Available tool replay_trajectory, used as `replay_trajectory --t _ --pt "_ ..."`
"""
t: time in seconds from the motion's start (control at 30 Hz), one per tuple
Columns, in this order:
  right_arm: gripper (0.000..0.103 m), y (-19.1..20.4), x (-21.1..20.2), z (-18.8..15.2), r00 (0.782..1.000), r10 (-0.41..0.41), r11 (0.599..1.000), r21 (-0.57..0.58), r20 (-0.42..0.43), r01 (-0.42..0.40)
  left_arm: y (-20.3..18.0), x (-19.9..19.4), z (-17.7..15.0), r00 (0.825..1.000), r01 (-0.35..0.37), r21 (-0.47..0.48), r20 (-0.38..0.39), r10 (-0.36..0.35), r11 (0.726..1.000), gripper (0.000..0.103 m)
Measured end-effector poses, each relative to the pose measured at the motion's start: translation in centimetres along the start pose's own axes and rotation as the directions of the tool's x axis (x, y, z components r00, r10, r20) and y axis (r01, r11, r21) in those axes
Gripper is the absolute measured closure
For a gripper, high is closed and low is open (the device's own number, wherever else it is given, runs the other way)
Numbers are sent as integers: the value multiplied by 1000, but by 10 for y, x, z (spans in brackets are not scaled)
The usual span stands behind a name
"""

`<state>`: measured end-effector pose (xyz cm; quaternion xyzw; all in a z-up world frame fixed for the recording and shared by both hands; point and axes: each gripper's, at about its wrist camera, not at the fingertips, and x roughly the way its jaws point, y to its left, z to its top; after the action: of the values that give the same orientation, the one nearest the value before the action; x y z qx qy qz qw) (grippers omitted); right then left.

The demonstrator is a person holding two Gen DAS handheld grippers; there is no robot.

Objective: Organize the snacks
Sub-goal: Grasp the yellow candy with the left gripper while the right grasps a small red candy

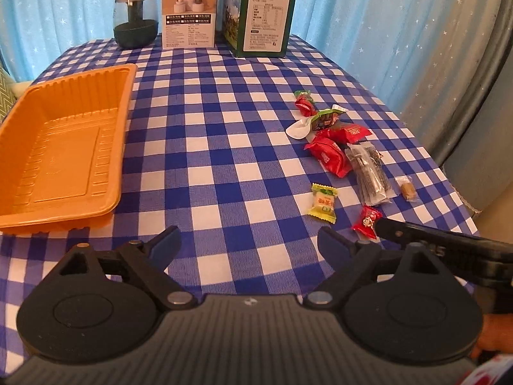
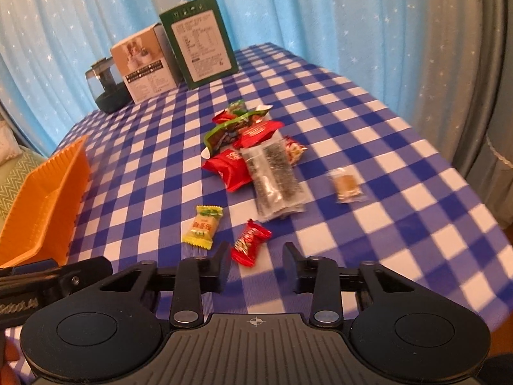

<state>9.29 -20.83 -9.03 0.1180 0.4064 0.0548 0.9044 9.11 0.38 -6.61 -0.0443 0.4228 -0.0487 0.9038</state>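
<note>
Right gripper (image 2: 256,264): jaws partly apart, empty, just short of small red foil-wrapped candy (image 2: 249,246) on checked surface (image 2: 352,224). Left gripper (image 1: 248,247): wide apart. Advice: straddle wrapper squarely, then carry to orange plastic tray (image 1: 57,147).

A blue-and-white checked cloth (image 1: 224,147) is covering the table. Toward 12 o'clock in the left wrist view, three things are standing in a row at its far edge: a dark glass jar (image 1: 136,19) at 11, a white box (image 1: 189,12) just beside it, and a green box (image 1: 266,16) at 1, close to the white one. A pale blue starred curtain (image 1: 368,16) is hanging behind them. At 9 o'clock, a green zigzag cushion (image 1: 4,96) is peeking in.
</note>
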Motion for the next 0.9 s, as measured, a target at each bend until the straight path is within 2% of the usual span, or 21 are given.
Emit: replay_trajectory --t 0.27,0.33,0.57,0.7,0.77,0.9 --pt "75 5 31 3 1000 -22 1000 -15 -17 22 5 13 3 1000 6 -4 -2 -6 1000 13" --pt "83 6 31 2 1000 -26 999 -27 -15 26 5 16 3 1000 11 0 -8 -11 1000 13" --pt "86 -2 15 0 998 -50 998 -26 24 51 -12 31 7 998 60 51 -6 -60 997 18" --pt "87 -8 2 1 995 -71 997 4 68 71 -26 47 10 993 118 91 -5 -118 989 22" --pt "87 -12 -5 1 991 -88 996 31 99 86 -30 58 11 989 150 103 -13 -150 983 34" --pt "87 -15 -15 2 985 -101 994 62 137 93 -42 71 14 986 168 141 -4 -169 976 48"
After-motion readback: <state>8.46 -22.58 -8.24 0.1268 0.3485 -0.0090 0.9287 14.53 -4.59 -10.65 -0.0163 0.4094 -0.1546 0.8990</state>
